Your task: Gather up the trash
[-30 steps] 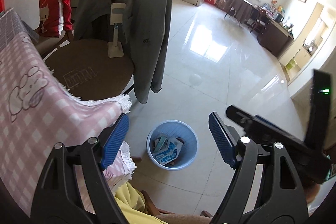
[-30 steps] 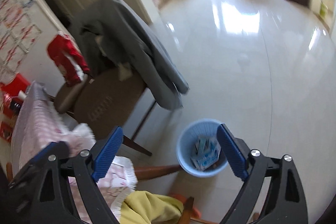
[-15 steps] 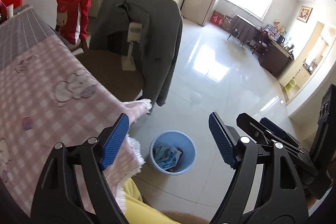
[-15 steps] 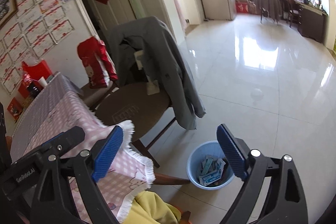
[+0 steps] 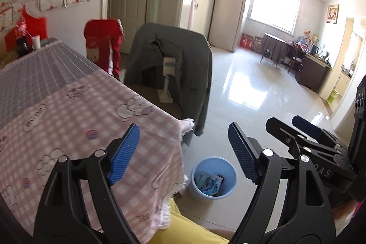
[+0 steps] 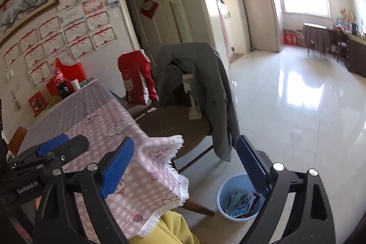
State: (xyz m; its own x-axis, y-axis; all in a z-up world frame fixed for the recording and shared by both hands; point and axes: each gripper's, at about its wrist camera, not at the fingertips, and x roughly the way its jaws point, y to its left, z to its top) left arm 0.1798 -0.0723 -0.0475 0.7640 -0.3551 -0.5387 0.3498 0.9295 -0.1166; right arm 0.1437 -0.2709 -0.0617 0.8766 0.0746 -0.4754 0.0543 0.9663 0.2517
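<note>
since both of my grippers come up empty, i judge the trash already sits where it belongs: the blue bin (image 5: 213, 177) stands on the tiled floor just beyond the fringed corner of the table, and flat blue-and-white wrappers (image 5: 209, 183) lie inside it. my left gripper (image 5: 184, 152) has its jaws spread and opening a touch wider, with nothing between the blue pads, only the corner of the pink checked tablecloth (image 5: 75, 120) and the bin seen through the gap. my right gripper (image 6: 184, 166) is likewise released and bare, its pads well apart, framing the cloth's corner and the bin's near rim. i hold both angled downward, side by side, which suits looking over the table for anything left; the pink cloth near its corner shows only printed cartoons, no litter i can make out. the bin is set close beside the table's edge, i suppose so that scraps need only a short carry. a grey jacket (image 6: 205, 93) hangs over the chair (image 6: 180, 127) pushed to the table's side, out of the bin's way. at the far end of the table some red bags and a cup stand, too small to judge as trash.
</note>
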